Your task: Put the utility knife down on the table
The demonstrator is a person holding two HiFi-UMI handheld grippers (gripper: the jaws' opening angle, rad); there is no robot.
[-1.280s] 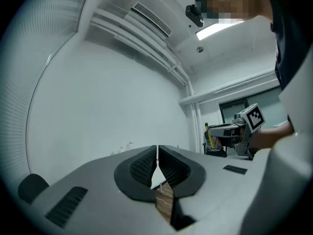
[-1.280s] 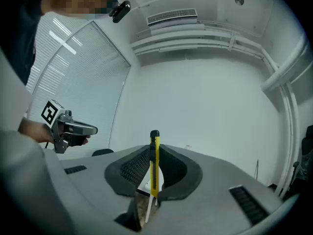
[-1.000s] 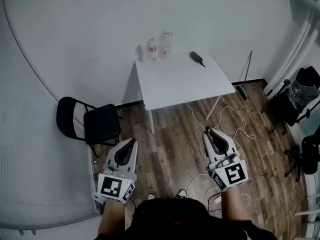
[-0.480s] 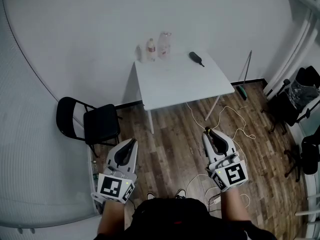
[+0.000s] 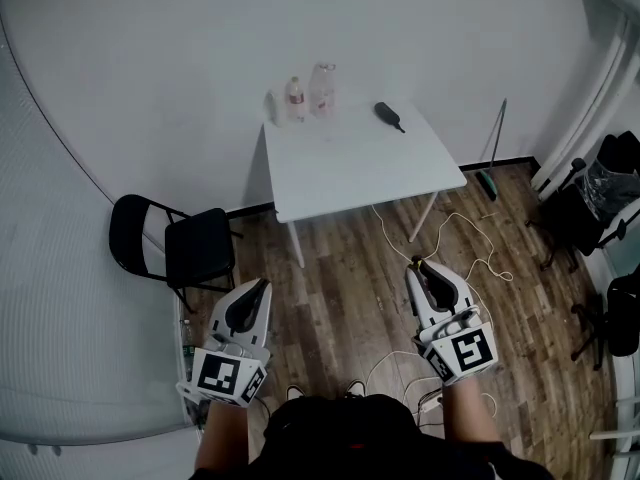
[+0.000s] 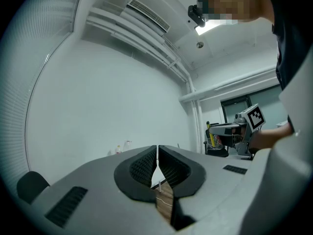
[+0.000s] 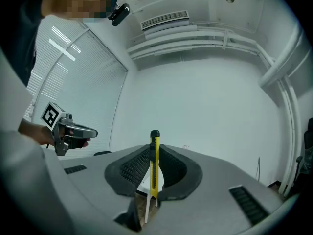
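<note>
A yellow utility knife (image 7: 154,165) stands upright between the jaws of my right gripper (image 7: 154,156), which is shut on it. In the head view the right gripper (image 5: 420,266) hovers over the wood floor, well short of the white table (image 5: 350,168); the knife hardly shows there. My left gripper (image 5: 260,286) hangs at the same height to the left. Its jaws are shut with nothing between them in the left gripper view (image 6: 157,153).
On the table's far edge stand two bottles (image 5: 308,94) and a black tool (image 5: 390,116). A black folding chair (image 5: 175,246) sits left of the table. Cables (image 5: 455,233) trail over the floor by the right gripper. Black bags (image 5: 600,193) stand at the right wall.
The head view has shifted slightly, so the table sits a little more to the left. Both grippers keep their places and their hold.
</note>
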